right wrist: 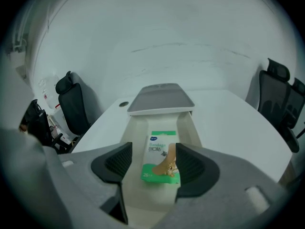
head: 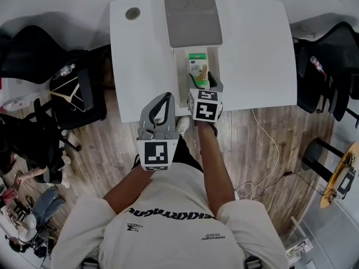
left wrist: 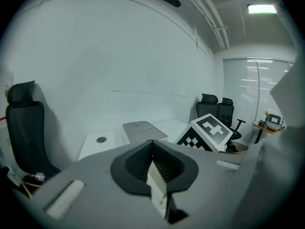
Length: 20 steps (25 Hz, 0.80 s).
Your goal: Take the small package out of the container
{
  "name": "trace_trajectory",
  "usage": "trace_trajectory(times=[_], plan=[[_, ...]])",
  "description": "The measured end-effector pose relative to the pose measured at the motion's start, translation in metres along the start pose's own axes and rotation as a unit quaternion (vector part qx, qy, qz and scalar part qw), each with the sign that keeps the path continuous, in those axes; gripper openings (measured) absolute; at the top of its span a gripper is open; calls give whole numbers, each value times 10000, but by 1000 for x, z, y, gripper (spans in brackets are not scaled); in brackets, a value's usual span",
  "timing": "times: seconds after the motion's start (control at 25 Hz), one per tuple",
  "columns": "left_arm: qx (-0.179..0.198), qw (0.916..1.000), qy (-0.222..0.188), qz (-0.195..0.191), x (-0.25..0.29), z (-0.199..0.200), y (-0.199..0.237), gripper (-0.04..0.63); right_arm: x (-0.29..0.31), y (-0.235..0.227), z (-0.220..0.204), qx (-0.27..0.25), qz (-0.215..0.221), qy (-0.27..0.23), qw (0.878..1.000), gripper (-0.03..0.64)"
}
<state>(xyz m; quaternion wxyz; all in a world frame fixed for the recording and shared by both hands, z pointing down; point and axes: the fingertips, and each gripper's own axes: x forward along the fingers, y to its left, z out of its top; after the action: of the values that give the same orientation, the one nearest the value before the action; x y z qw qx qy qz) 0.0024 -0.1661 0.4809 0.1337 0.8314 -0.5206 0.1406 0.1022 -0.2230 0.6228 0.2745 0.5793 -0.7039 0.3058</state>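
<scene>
The small package [right wrist: 161,159], a green and white bandage pack, lies flat in the open cream container [right wrist: 136,132] on the white table [head: 252,55]. In the head view the package [head: 198,66] shows inside the container [head: 180,66] near the table's front edge. My right gripper [right wrist: 153,162] hovers over the container's near end, open, one pad on each side of the package and neither pressing it. My left gripper [head: 166,97] hangs off the table's front edge, left of the container, shut with nothing in it [left wrist: 152,144].
The container's grey lid [head: 192,18] lies on the table just behind it. A round cable hole [head: 133,13] sits at the table's far left. Black office chairs [head: 331,66] flank the table on both sides. A white cable [head: 269,150] trails over the wooden floor.
</scene>
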Motion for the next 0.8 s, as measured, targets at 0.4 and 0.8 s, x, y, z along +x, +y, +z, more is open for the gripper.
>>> trace_trajectory(times=[0.4, 0.8], plan=[[-69, 9999, 27, 94, 3, -5, 8, 8, 20, -8, -13, 32, -172, 303, 9994, 298], [-153, 9998, 46, 150, 5, -10, 10, 8, 35, -11, -20, 11, -149, 473, 9988, 330]])
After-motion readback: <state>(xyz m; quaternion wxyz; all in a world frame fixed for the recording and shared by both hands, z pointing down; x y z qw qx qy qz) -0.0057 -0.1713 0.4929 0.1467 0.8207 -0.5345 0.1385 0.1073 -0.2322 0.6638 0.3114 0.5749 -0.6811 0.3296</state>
